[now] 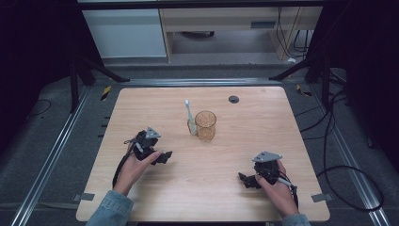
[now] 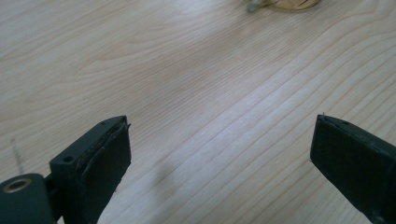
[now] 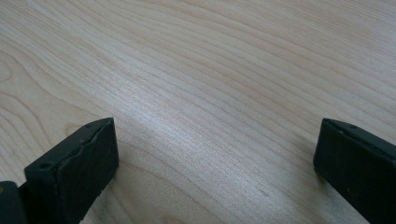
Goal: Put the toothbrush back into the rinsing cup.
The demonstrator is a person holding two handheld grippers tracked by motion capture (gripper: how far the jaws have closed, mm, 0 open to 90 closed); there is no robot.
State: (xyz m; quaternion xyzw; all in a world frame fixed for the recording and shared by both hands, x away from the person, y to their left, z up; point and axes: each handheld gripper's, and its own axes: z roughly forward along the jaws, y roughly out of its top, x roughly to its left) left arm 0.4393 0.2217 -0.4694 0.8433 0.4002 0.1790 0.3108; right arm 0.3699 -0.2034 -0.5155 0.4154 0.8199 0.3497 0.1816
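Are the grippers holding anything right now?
No. The left gripper and right gripper are both open over bare table. The toothbrush leans on the cup, untouched.

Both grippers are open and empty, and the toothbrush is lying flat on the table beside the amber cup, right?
Not quite. The toothbrush is not lying flat: the high view shows it upright against the amber cup. The left gripper and right gripper are indeed open and empty.
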